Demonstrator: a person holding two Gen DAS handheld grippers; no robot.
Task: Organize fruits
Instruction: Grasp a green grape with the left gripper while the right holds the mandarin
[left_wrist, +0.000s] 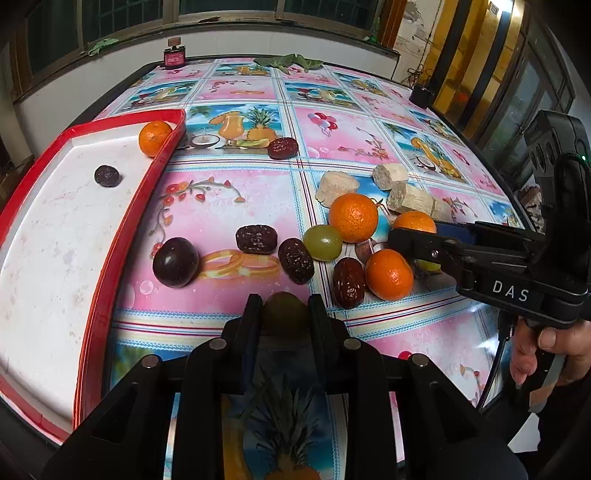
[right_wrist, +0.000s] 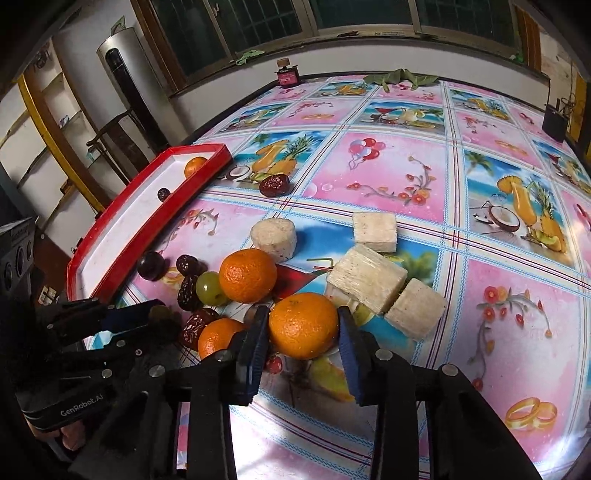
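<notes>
A dull green grape (left_wrist: 285, 312), round and probably smooth though shadowed, sits low in the left wrist frame, pinched between the closed left gripper (left_wrist: 284, 314) fingers. In the right wrist frame a bright, dimpled orange (right_wrist: 303, 325) lies at lower centre, clamped by the right gripper (right_wrist: 303, 332). Both grippers tilt steeply down at the table (right_wrist: 498, 229). The red-rimmed tray (left_wrist: 110, 266) is at left.

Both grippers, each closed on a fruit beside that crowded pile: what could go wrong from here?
1. The right gripper holds the round orange mandarin only near its fingertips; it may slip.
2. Lifting it could roll the neighbouring smaller mandarin and wrinkled red date.
3. The left gripper could squash its soft green grape.
</notes>
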